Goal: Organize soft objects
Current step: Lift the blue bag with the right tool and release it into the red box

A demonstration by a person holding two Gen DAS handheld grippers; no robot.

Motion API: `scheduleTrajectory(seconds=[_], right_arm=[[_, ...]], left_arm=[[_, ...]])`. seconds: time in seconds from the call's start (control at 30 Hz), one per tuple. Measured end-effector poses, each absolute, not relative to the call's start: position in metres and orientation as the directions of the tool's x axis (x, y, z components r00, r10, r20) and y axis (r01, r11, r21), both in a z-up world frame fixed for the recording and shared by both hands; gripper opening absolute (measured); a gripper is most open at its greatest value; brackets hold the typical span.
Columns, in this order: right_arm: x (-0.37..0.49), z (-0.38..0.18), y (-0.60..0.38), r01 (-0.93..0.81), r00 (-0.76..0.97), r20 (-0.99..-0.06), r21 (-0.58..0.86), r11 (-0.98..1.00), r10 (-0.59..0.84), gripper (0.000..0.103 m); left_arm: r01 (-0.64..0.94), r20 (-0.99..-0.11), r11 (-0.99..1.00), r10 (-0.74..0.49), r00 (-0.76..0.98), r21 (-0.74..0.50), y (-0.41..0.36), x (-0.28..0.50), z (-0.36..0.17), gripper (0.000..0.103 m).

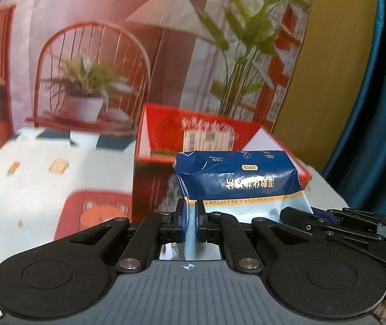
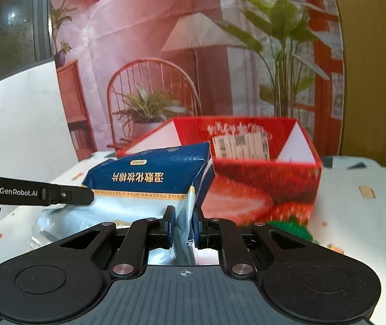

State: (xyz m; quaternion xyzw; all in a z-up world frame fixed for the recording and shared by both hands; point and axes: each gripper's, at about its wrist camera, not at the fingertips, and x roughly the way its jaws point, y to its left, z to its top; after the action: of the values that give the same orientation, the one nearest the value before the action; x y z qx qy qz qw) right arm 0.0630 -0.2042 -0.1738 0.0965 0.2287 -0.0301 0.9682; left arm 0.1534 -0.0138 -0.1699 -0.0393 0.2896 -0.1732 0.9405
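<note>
Blue cotton-pad pack point(image 1: 236, 178) held up before the open red box point(image 1: 201, 138), clamped at its silvery lower edge by left gripper point(image 1: 190, 223) and right gripper point(image 2: 183, 227). Strawberry print on the box front only in right view; bear-patterned desk point(image 1: 44, 178) cloth only in left.

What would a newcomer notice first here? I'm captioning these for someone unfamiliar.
The blue cotton-pad pack, gripped at its silvery end by both the left gripper and the right gripper. Just behind it stands the open red strawberry box on the patterned tablecloth.
</note>
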Motion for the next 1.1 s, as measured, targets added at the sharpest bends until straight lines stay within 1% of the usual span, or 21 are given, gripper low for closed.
scheduleTrajectory(seconds=[0.33,0.47,0.63,0.83,0.87,1.1], right_arm=[[0.107,-0.132,-0.234,0.077,0.917,-0.398,0.116,0.990,-0.025,0.013],[0.134,-0.128,-0.248,0.082,0.916,-0.400,0.095,0.992,-0.037,0.012],[0.175,-0.133,-0.268,0.098,0.893,-0.448,0.110,0.989,-0.039,0.012],[0.232,-0.146,-0.290,0.117,0.835,-0.550,0.127,0.985,-0.028,0.012],[0.239,-0.149,-0.293,0.122,0.825,-0.564,0.131,0.984,-0.028,0.012],[0.280,-0.173,-0.305,0.154,0.761,-0.648,0.136,0.979,-0.030,0.012]], left_arm=[[0.356,-0.486,0.931,-0.349,0.801,-0.082,-0.040,0.202,-0.136,0.007],[0.356,-0.501,0.929,-0.354,0.790,-0.096,-0.046,0.235,-0.133,0.007],[0.334,-0.543,0.935,-0.343,0.767,-0.118,-0.052,0.281,-0.135,0.007],[0.308,-0.602,0.940,-0.333,0.726,-0.148,-0.056,0.331,-0.146,0.007],[0.307,-0.566,0.942,-0.328,0.756,-0.137,-0.057,0.337,-0.148,0.007],[0.313,-0.624,0.947,-0.289,0.726,-0.075,-0.068,0.367,-0.170,0.007]])
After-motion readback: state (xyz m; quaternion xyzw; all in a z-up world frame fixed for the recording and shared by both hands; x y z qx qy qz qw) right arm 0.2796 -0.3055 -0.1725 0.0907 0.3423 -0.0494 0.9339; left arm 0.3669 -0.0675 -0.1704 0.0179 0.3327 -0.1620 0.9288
